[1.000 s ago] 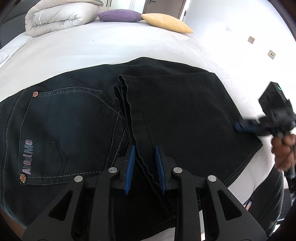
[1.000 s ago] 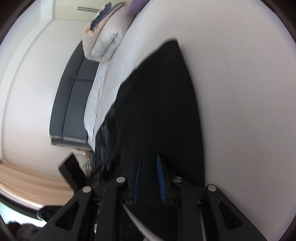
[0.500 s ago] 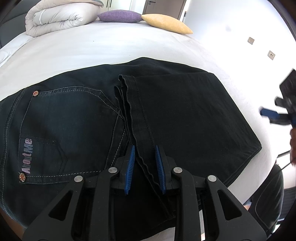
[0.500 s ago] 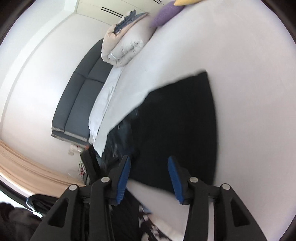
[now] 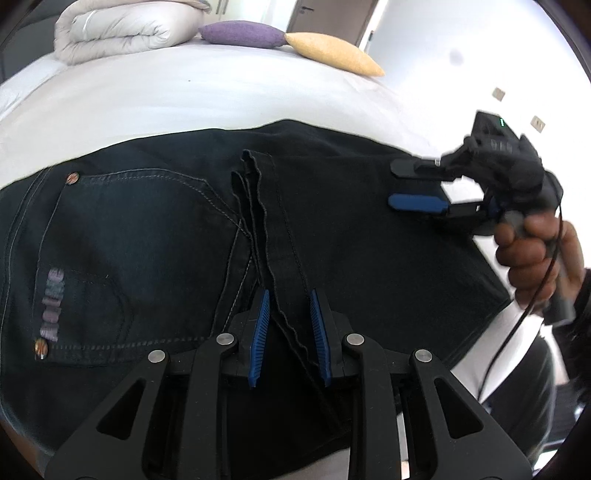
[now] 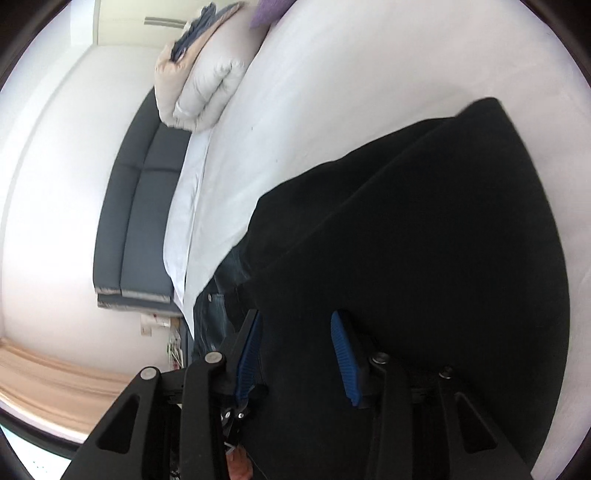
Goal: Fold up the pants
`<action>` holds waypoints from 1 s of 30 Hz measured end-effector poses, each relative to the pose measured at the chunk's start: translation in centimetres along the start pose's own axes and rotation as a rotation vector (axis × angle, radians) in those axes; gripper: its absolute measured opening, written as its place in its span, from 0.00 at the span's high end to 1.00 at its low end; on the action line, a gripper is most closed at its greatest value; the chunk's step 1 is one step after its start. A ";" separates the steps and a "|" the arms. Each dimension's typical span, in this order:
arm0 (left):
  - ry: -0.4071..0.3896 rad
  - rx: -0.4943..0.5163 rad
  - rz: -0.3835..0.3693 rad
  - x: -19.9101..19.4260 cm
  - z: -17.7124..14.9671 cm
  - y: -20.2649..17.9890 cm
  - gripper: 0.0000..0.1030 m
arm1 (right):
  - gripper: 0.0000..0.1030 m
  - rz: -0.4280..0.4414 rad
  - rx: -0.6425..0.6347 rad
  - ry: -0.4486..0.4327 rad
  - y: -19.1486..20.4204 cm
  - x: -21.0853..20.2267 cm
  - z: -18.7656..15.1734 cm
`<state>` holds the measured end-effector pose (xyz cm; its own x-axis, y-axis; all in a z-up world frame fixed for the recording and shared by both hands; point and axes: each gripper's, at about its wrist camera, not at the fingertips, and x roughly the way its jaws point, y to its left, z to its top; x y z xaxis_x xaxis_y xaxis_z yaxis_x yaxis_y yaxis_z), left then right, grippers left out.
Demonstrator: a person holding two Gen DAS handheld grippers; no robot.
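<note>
The pants [image 5: 155,240] lie folded across the bed [image 5: 221,96], filling mid-frame. The left gripper [image 5: 288,332], jaws apart, straddles the hem at bottom centre; the right gripper [image 5: 417,184], jaws apart, hovers over the folded edge at right. Next, likely grasping for another fold.

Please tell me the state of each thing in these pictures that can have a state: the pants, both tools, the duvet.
Pants: folded, leg hems lying over the seat, flat on the bed.
Left tool: open, fingers either side of the hem edge.
Right tool: open, over the folded end of the pants.
Duvet: folded, lying on the bed.
</note>
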<state>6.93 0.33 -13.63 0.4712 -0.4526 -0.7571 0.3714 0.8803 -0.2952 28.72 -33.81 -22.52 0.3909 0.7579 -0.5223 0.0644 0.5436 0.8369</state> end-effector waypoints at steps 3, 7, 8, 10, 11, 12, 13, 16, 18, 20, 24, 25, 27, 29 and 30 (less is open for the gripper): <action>-0.021 -0.079 -0.022 -1.9 -0.8 1.1 0.70 | 0.51 -0.017 -0.017 -0.055 0.6 -0.8 -1.2; -0.123 -0.208 -0.056 -6.6 -2.7 3.2 0.18 | 0.42 0.013 -0.054 -0.077 2.2 -1.1 -4.3; -0.155 -0.246 -0.067 -7.9 -3.3 3.9 0.18 | 0.42 0.022 -0.064 -0.065 2.8 -0.7 -5.2; -0.219 -0.334 -0.098 -10.7 -4.5 5.7 0.18 | 0.42 0.033 -0.099 -0.035 4.1 0.4 -6.8; -0.244 -0.368 -0.095 -11.6 -5.1 6.4 0.18 | 0.42 0.040 -0.111 -0.021 4.8 1.0 -7.3; -0.272 -0.407 -0.089 -12.6 -5.7 7.3 0.18 | 0.42 0.054 -0.120 -0.006 5.2 1.3 -7.7; -0.294 -0.446 -0.087 -13.5 -6.4 8.3 0.18 | 0.42 0.066 -0.128 0.008 5.7 1.7 -7.9; -0.360 -0.587 -0.090 -15.0 -8.1 11.3 0.18 | 0.42 0.056 -0.137 0.035 6.5 3.1 -8.3; -0.386 -0.715 -0.119 -15.2 -9.3 13.7 0.18 | 0.42 0.054 -0.120 0.038 6.3 3.4 -8.5; -0.407 -0.795 -0.135 -15.3 -10.1 15.5 0.18 | 0.42 0.061 -0.099 0.036 5.9 3.7 -8.7; -0.436 -0.911 -0.149 -15.2 -11.3 18.0 0.18 | 0.46 0.061 -0.083 0.036 5.1 3.3 -8.8; -0.441 -0.929 -0.150 -15.2 -11.6 18.5 0.18 | 0.47 0.058 -0.081 0.037 5.0 3.4 -8.8; -0.447 -0.966 -0.167 -14.8 -11.9 19.5 0.18 | 0.47 0.046 -0.079 0.039 4.6 3.3 -8.7; -0.447 -1.007 -0.204 -14.6 -12.6 20.6 0.18 | 0.47 0.039 -0.083 0.040 4.5 3.3 -8.6; -0.455 -1.025 -0.222 -14.4 -12.8 21.2 0.19 | 0.47 0.037 -0.085 0.040 4.5 3.2 -8.5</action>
<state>-2.20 27.28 -16.42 0.8003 -0.4382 -0.4093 -0.2463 0.3821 -0.8907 22.39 -25.90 -21.82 0.3545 0.7907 -0.4992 -0.0276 0.5425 0.8396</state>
